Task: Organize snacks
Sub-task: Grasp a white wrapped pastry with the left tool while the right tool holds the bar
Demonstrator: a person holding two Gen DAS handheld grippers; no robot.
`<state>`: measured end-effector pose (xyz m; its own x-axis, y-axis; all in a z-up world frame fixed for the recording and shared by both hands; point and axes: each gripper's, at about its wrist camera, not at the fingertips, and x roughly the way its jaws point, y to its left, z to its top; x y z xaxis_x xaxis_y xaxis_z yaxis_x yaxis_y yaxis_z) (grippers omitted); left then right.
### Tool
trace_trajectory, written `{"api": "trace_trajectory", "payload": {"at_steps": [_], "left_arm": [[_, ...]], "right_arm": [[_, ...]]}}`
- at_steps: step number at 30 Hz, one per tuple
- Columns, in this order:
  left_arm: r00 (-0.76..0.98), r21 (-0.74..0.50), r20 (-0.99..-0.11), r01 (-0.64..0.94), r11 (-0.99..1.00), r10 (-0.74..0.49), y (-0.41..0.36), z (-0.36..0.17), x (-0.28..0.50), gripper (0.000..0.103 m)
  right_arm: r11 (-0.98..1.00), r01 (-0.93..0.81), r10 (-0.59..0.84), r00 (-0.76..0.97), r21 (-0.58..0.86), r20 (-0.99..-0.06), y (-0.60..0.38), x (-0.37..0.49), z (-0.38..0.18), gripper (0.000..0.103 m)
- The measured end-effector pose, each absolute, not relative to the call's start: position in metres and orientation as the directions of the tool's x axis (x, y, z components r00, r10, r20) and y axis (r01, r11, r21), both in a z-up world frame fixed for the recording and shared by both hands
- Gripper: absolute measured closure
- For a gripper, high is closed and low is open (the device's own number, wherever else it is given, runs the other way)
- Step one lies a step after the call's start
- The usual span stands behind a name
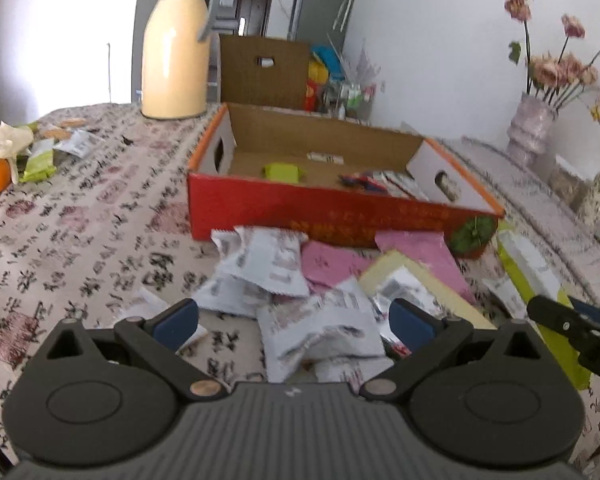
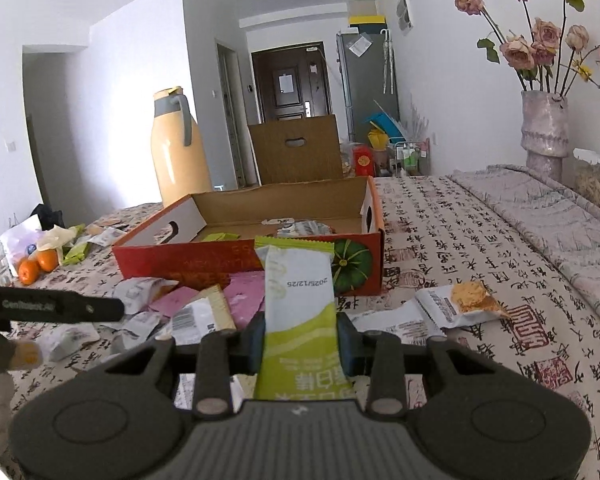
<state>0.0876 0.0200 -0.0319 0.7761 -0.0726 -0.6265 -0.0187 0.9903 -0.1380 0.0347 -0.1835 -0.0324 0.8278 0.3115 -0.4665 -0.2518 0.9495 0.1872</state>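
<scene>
A red cardboard box (image 1: 340,216) with an open top stands on the patterned tablecloth and holds a few snack packets; it also shows in the right wrist view (image 2: 188,258). In front of it lies a pile of white packets (image 1: 276,264), pink packets (image 1: 332,264) and a cream-edged packet (image 1: 412,284). My left gripper (image 1: 294,322) is open, its jaws straddling a white packet (image 1: 324,332) in the pile. My right gripper (image 2: 300,340) is shut on a long green and white snack bar (image 2: 298,300), held upright in front of the box. The bar also shows in the left wrist view (image 1: 536,280).
A cream thermos (image 1: 176,48) stands behind the box on the left. Oranges (image 2: 38,266) and more wrappers lie at the far left. A cracker packet (image 2: 456,302) lies to the right. A vase of dried roses (image 2: 544,128) stands at the right edge, a brown carton (image 2: 296,150) behind the table.
</scene>
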Motion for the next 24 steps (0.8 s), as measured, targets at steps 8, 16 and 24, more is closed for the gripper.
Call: {"api": "trace_trajectory", "payload": {"at_steps": [8,16,24], "left_arm": [[0.72,-0.135,-0.692,-0.06,0.989,-0.051,0.013,-0.037,0.109,0.0],[0.666,-0.196,-0.742,-0.109,0.974,-0.075,0.023,-0.051,0.127,0.0],[0.676,-0.23,-0.731,-0.111,0.967,-0.096,0.037,-0.057,0.118,0.015]], "right_arm": [[0.949,-0.238,0.308,0.832,0.205,-0.461,-0.193,0.025,-0.035,0.068],[0.949,-0.217,0.302,0.833,0.228,-0.464,-0.203,0.024,-0.041,0.068],[0.945,-0.222,0.312,0.827,0.239,-0.468,-0.203,0.026,-0.044,0.068]]}}
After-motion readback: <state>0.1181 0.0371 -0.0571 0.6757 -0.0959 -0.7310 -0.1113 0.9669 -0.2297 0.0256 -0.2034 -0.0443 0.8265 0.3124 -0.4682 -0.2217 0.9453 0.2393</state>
